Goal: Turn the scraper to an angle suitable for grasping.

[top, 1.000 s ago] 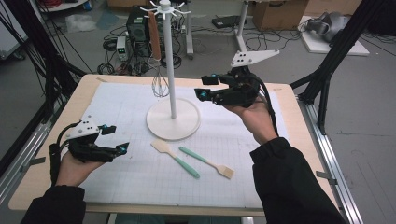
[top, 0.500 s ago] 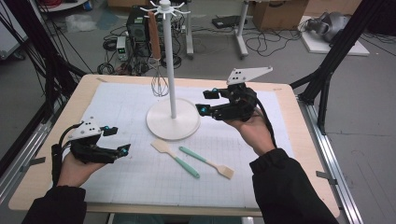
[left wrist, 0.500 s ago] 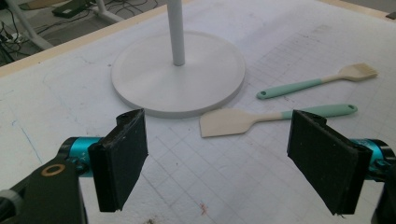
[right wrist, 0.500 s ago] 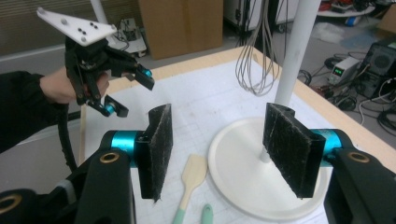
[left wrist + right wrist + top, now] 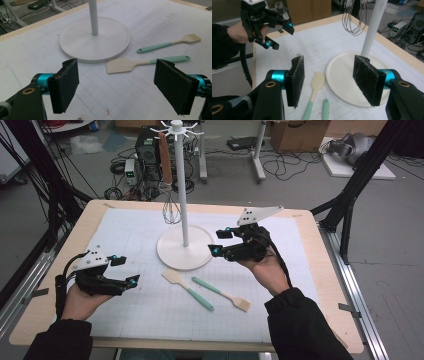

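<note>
From the high view, the right claw (image 5: pixel 218 241) hangs above the surface (image 5: pixel 310 270) just beside the round base of the white stand (image 5: pixel 184 251), its jaws apart and gripping nothing, while the left claw (image 5: pixel 126 271) rests low near the left edge, also open and empty. 2 utensils lie near the front of the base: a spatula (image 5: pixel 186 288) with a pale blade and green handle, and a green-handled brush (image 5: pixel 221 293) just beside it; a whisk (image 5: pixel 171 210) already hangs from the stand's top. In the left gripper view, wide black jaws frame the spatula (image 5: pixel 140 63) and the brush (image 5: pixel 167 44), both flat on the gridded mat and well apart from the pads. In the right gripper view, the spatula (image 5: pixel 315 93) lies below and between the jaws, untouched, with the brush handle (image 5: pixel 325 110) alongside it and the left claw (image 5: pixel 278 35) farther off. My judgement: the step in hand is the approach to pick up the spatula. The next move calls for lowering the right claw until its pads straddle the thin handle, then closing firmly without nudging the brush.
</note>
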